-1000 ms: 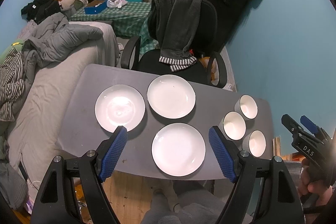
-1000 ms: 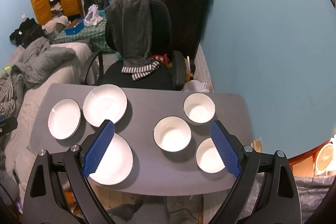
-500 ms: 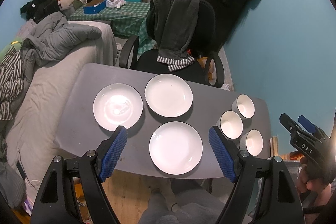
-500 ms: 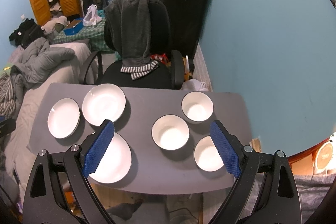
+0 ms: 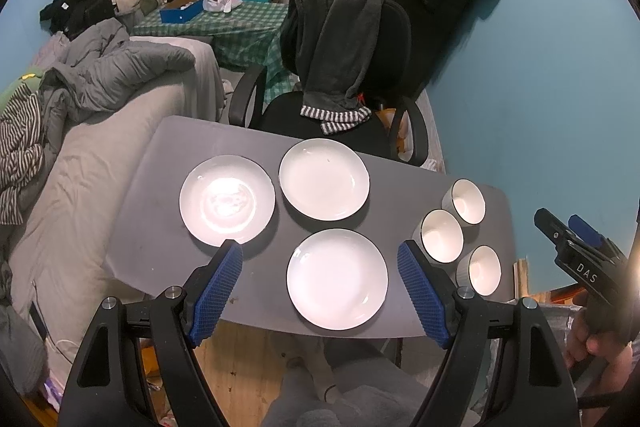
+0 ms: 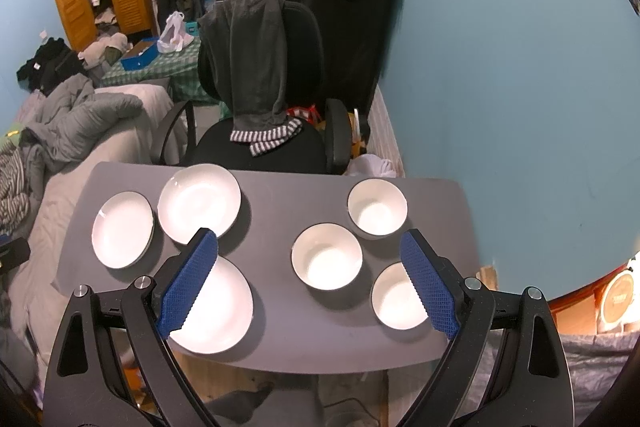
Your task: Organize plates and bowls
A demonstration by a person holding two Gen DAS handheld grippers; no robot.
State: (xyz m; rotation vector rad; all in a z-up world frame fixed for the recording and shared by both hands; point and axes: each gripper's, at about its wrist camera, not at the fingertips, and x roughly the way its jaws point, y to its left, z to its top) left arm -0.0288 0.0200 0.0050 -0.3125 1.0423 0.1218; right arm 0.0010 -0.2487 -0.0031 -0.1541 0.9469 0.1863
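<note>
Three white plates lie on the grey table (image 5: 168,147): a left plate (image 5: 227,200), a far plate (image 5: 324,179) and a near plate (image 5: 337,279). Three white bowls stand at the right: far bowl (image 5: 468,201), middle bowl (image 5: 442,235), near bowl (image 5: 484,270). My left gripper (image 5: 320,293) is open and empty, high above the near plate. My right gripper (image 6: 308,283) is open and empty, above the middle bowl (image 6: 327,255). The far bowl (image 6: 377,207), near bowl (image 6: 398,295) and plates (image 6: 199,203) also show in the right wrist view.
A black office chair (image 5: 352,75) draped with dark clothing stands at the table's far edge. A bed with grey bedding (image 5: 92,115) runs along the table's left side. A blue wall (image 5: 540,87) is at the right. The wooden floor (image 5: 240,359) shows below the table's near edge.
Both grippers have drifted slightly, so the table and dishes sit a little differently in each view. Both stay open and empty. No dish has moved.
</note>
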